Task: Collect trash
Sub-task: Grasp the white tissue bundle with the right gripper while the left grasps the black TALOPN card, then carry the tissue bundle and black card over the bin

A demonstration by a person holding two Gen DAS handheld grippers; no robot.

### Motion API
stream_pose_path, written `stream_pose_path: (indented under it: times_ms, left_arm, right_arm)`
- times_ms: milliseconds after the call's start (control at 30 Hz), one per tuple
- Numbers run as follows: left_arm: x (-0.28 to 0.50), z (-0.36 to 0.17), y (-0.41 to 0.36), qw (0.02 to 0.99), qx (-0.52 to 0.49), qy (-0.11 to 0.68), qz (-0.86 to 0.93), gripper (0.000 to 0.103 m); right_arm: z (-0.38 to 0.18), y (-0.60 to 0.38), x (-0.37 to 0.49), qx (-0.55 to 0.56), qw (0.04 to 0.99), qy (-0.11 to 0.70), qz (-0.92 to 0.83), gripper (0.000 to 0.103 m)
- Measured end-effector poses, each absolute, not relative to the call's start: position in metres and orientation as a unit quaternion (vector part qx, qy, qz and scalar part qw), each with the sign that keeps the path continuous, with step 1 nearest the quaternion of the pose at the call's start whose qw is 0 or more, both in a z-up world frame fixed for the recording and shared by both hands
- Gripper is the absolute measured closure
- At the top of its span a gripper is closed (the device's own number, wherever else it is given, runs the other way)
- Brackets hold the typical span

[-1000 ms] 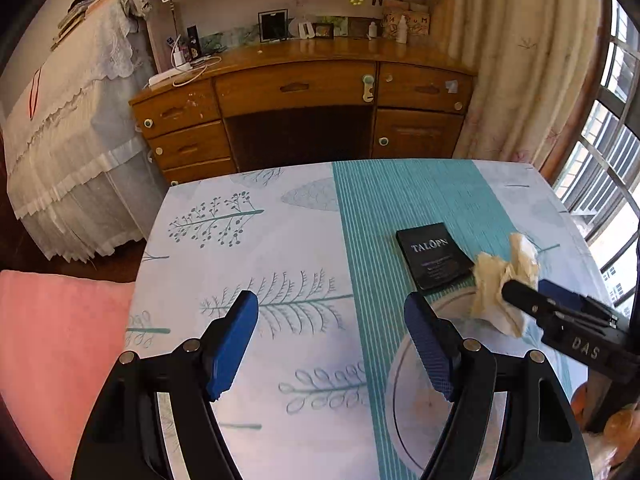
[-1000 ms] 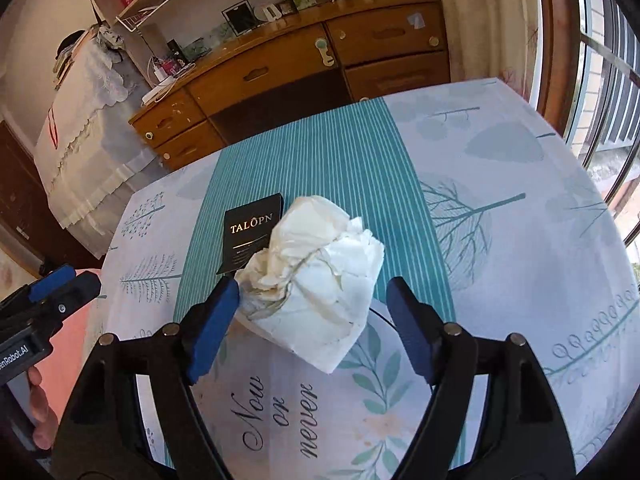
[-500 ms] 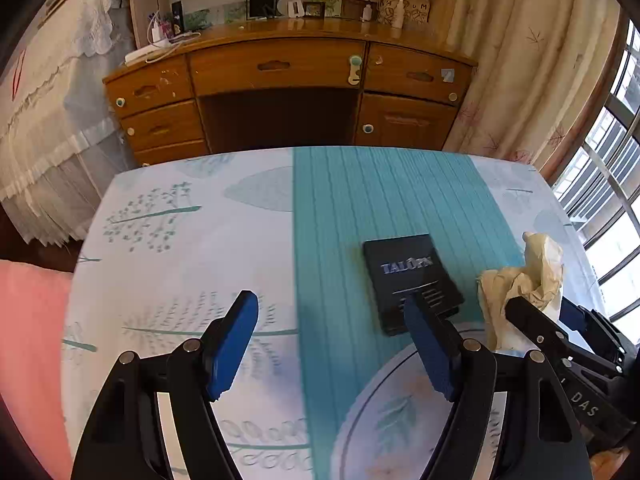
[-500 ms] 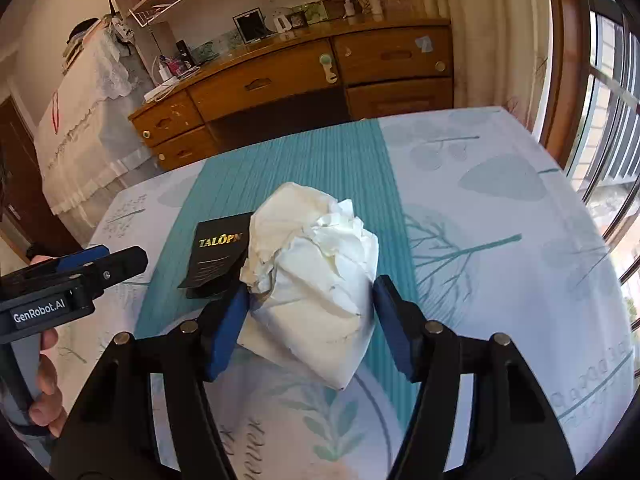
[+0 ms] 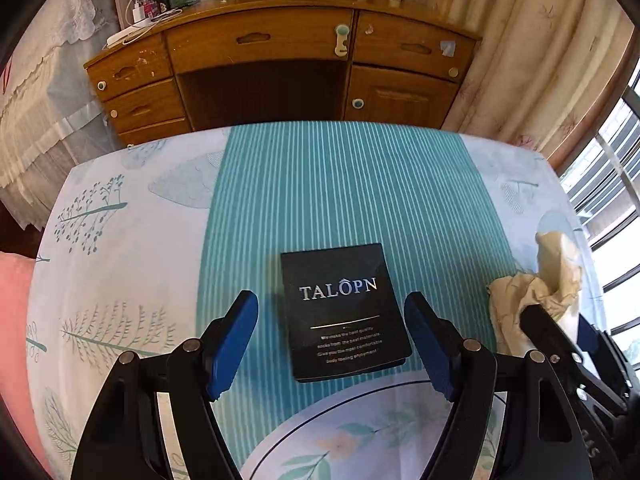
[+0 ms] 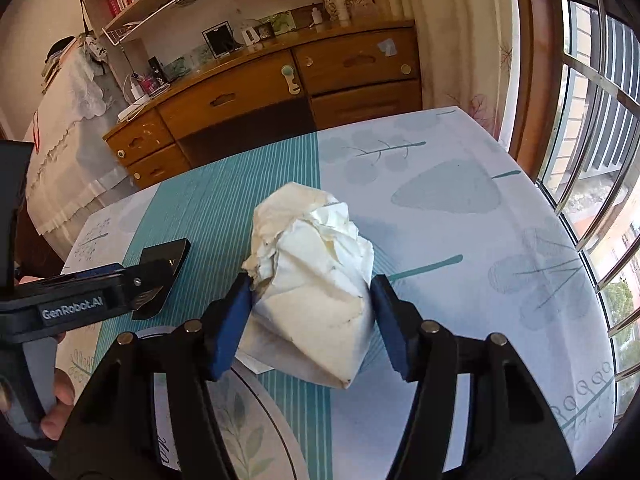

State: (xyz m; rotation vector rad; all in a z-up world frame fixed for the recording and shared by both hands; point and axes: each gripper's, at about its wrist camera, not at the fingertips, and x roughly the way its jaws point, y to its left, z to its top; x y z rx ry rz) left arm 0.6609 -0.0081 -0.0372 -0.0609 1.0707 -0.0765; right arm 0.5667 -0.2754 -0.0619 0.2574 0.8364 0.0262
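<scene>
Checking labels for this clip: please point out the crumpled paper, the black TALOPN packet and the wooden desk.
crumpled paper [image 6: 316,280], right wrist view, middle of the wad.
black TALOPN packet [image 5: 344,312], left wrist view, printed top face.
wooden desk [image 5: 260,38], left wrist view, centre drawer front.

Bright daylight from the window [image 6: 592,128]; sharp frames, fisheye-bent, dark-cornered edges.

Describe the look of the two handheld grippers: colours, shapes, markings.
Both the left gripper and right gripper have angular matte black plastic arms with silver pivot screws and blue rectangular finger pads. The left gripper's side carries white "GenRobot.AI" lettering. No cables or sleeves show.
</scene>
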Motion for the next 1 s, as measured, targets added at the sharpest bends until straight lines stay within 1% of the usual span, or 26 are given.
stream_pose_path:
  times_ms: [267, 300, 333, 367, 633, 833, 1000]
  left_arm:
    - [0.662, -0.051, -0.022, 0.861, 0.000, 0.508, -0.014, 0.026]
    - [0.661, -0.051, -0.023, 0.862, 0.001, 0.507, -0.014, 0.030]
    - [0.658, -0.051, -0.024, 0.864, 0.003, 0.504, -0.018, 0.039]
    - [0.655, -0.050, -0.024, 0.865, 0.004, 0.501, -0.021, 0.044]
    - [0.607, -0.041, -0.025, 0.872, 0.049, 0.486, -0.020, 0.044]
    - [0.532, -0.007, -0.006, 0.878, 0.074, 0.471, -0.033, 0.044]
    - [0.447, 0.035, 0.018, 0.887, 0.075, 0.454, -0.050, 0.044]
  right_arm:
    - [-0.061, -0.279, 0.559, 0.128, 0.904, 0.407, 0.022, 0.046]
    - [-0.060, -0.279, 0.559, 0.128, 0.904, 0.408, 0.023, 0.046]
    - [-0.059, -0.279, 0.556, 0.130, 0.903, 0.409, 0.024, 0.046]
    - [-0.059, -0.280, 0.554, 0.131, 0.902, 0.411, 0.024, 0.046]
    - [-0.050, -0.275, 0.522, 0.130, 0.897, 0.421, 0.033, 0.046]
    - [-0.034, -0.260, 0.462, 0.125, 0.893, 0.428, 0.056, 0.046]
    - [-0.007, -0.244, 0.391, 0.129, 0.894, 0.422, 0.075, 0.046]
